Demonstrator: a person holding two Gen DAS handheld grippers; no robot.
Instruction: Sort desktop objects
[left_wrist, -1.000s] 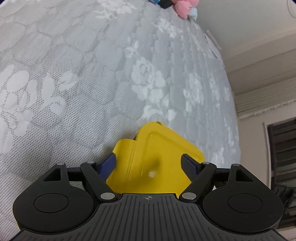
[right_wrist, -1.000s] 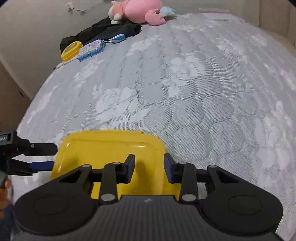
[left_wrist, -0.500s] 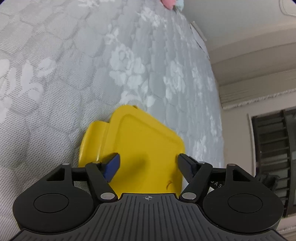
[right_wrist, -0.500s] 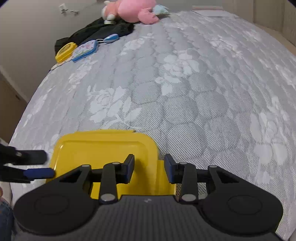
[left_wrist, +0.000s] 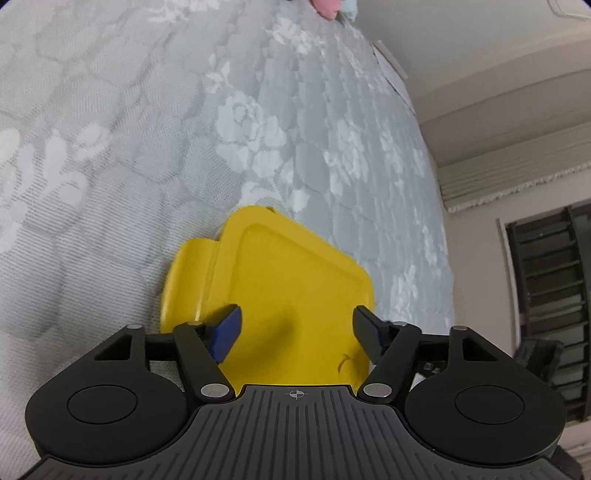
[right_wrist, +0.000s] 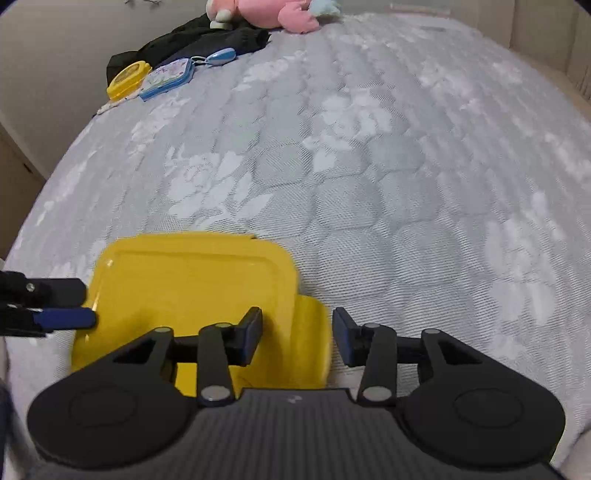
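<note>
Both grippers are letting go around the yellow box on the bed.

The right gripper (right_wrist: 297, 334) has just been opening its jaws, which are now standing apart over the box's side flap (right_wrist: 312, 343), with neither pad pressing on it. A second ago they were set much closer together there. The left gripper (left_wrist: 295, 328) has been narrowing and is now widening again, its jaws standing clear on either side of the yellow box (left_wrist: 280, 295), released, though the near edge is hidden under the gripper body, so contact there is hard to rule out. The box is lying flat near the bed (right_wrist: 369, 166) edge, lid on. This probably means the latch is being finished and the box is ready to be sorted.
</note>
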